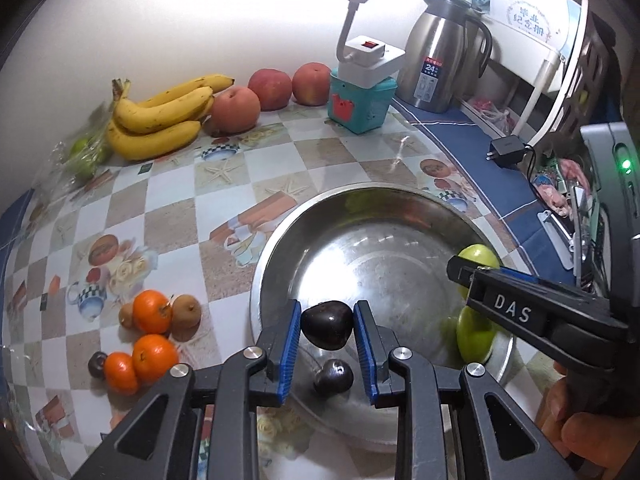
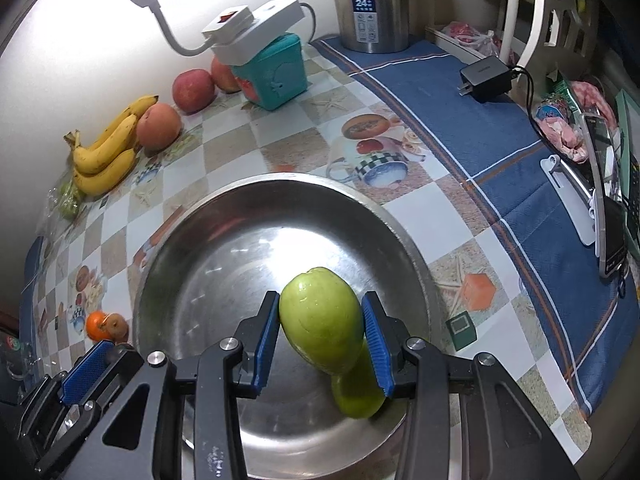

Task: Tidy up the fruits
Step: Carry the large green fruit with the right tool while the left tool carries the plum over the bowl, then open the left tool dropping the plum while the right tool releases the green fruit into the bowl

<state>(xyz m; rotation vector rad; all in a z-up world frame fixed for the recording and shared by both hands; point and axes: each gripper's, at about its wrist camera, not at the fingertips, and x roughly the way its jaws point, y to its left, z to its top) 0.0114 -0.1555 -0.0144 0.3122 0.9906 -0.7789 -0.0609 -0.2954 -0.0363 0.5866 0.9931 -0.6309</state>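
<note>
1. Our left gripper (image 1: pixel 327 330) is clenched on a dark, glossy, heart-shaped plum (image 1: pixel 327 330), held above the near rim of the wide, scuffed stainless-steel basin (image 1: pixel 360 248); the plum's dark reflection lies on the metal just below it.
2. Our right gripper (image 2: pixel 322 330) grasps a smooth, green, pear-shaped fruit (image 2: pixel 320 328) over the basin's near side, with a green reflection beneath it.
3. Ahead of both grippers the basin floor is bare, shiny metal, ringed by a low curved rim, so there is open room forward.
4. To the left of the left gripper, on the glossy checkered tablecloth (image 1: pixel 168 216), sit three round orange mandarins (image 1: pixel 154 354), two fuzzy brown kiwis (image 1: pixel 186 312) touching them, and a second small dark plum (image 1: pixel 97 364) beside the nearest mandarin.
5. Far ahead and left, against the white wall, lie a bunch of yellow bananas (image 1: pixel 160 120), three reddish round peaches (image 1: pixel 270 88), and green fruit in a clear plastic bag (image 1: pixel 82 156).
6. Only the left view shows the full mandarin cluster and the second plum; the right view shows just one mandarin and one kiwi at its left edge.
7. The right view shows more of the blue woven cloth (image 2: pixel 520 184) to the right, bearing a black charger block (image 2: pixel 486 78).
8. Far ahead stand a teal plastic box (image 1: pixel 360 104) topped by a white power strip, and a steel thermos jug (image 1: pixel 436 52).
</note>
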